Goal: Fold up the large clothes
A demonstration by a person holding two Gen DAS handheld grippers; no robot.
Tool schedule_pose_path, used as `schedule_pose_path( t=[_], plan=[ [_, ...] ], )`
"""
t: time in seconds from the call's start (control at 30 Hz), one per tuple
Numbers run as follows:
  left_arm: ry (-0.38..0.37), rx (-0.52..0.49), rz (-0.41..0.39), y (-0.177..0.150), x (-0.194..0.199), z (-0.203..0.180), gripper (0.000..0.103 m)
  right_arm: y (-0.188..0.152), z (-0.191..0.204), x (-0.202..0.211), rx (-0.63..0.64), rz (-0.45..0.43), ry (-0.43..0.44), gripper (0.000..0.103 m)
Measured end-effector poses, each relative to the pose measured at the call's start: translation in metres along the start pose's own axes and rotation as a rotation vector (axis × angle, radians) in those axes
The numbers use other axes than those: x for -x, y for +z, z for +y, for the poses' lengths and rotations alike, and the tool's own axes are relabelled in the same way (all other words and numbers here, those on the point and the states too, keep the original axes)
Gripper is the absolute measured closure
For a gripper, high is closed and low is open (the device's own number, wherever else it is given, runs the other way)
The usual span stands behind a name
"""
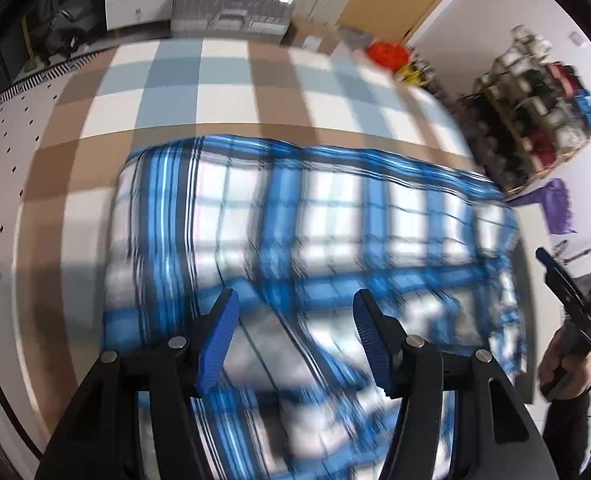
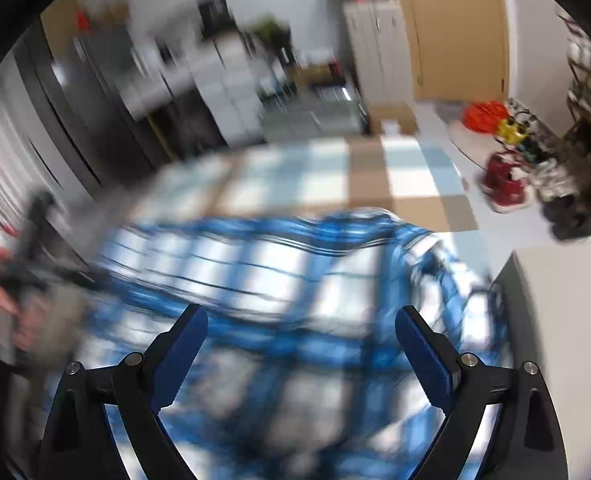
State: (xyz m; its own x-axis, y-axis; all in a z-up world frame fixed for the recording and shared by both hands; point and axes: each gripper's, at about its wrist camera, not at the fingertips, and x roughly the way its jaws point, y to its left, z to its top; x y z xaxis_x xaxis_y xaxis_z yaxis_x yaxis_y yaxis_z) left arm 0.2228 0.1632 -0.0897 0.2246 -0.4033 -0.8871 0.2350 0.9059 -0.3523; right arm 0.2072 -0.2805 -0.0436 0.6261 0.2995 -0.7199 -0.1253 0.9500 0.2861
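Garment: my blue-and-white plaid cotton shirt lies spread on the checked beige-and-blue tablecloth, flat for folding.
Left gripper: jaws apart, empty, above the shirt.
Right gripper: jaws wide, empty, over the shirt's bunched edge.

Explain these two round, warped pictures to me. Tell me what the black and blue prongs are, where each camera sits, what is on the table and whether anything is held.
No robot here: a person carries a two-finger tool in each hand, with a wide-angle camera on each looking along its fingers.

One picture looks from the left hand-held gripper, the other from the right hand-held gripper. The prongs are their blue-padded fingers.

A blue and white plaid garment lies on a checked tablecloth. Both grippers stand open above it and hold nothing. The left view's right edge shows the person's hand on the other tool.
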Motion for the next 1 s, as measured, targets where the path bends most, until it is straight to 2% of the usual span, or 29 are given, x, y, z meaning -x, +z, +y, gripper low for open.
schedule_pose_path(
  t=[0.07, 0.13, 0.23, 0.37, 0.43, 0.5, 0.57, 0.67, 0.77, 0.87, 0.93, 1.0],
  plan=[
    [-0.024, -0.011, -0.06, -0.032, 0.027, -0.01, 0.049, -0.015, 0.013, 0.036, -0.038, -0.114, 0.087, 0.002],
    [-0.002, -0.022, -0.109, -0.057, 0.05, -0.019, 0.049, -0.038, 0.033, 0.067, -0.057, -0.24, 0.154, 0.0],
    [0.032, -0.022, -0.18, -0.103, 0.08, -0.022, 0.049, -0.071, 0.054, 0.094, -0.06, -0.344, 0.227, 0.0],
    [0.131, -0.027, -0.239, -0.114, 0.082, -0.038, 0.049, -0.107, 0.071, 0.106, -0.035, -0.369, 0.284, 0.0],
    [0.202, -0.017, -0.254, -0.133, 0.093, -0.031, 0.049, -0.12, 0.071, 0.107, -0.029, -0.366, 0.285, 0.0],
    [0.209, 0.001, -0.248, -0.151, 0.096, -0.019, 0.048, -0.13, 0.075, 0.109, -0.009, -0.329, 0.248, 0.0],
    [0.197, 0.037, -0.23, -0.166, 0.099, -0.003, 0.048, -0.138, 0.078, 0.112, -0.007, -0.303, 0.247, 0.0],
    [0.229, 0.083, -0.208, -0.181, 0.094, 0.017, 0.048, -0.145, 0.078, 0.116, 0.019, -0.301, 0.221, 0.0],
    [0.328, 0.088, -0.178, -0.185, 0.077, 0.034, 0.048, -0.151, 0.076, 0.121, -0.001, -0.322, 0.214, 0.0],
    [0.374, 0.066, -0.151, -0.186, 0.065, 0.041, 0.048, -0.153, 0.073, 0.122, -0.012, -0.319, 0.196, 0.0],
    [0.362, 0.071, -0.119, -0.182, 0.057, 0.044, 0.048, -0.155, 0.073, 0.123, 0.008, -0.32, 0.179, 0.0],
    [0.287, 0.117, -0.107, -0.18, 0.052, 0.049, 0.048, -0.157, 0.072, 0.123, 0.028, -0.316, 0.152, 0.0]
  ],
)
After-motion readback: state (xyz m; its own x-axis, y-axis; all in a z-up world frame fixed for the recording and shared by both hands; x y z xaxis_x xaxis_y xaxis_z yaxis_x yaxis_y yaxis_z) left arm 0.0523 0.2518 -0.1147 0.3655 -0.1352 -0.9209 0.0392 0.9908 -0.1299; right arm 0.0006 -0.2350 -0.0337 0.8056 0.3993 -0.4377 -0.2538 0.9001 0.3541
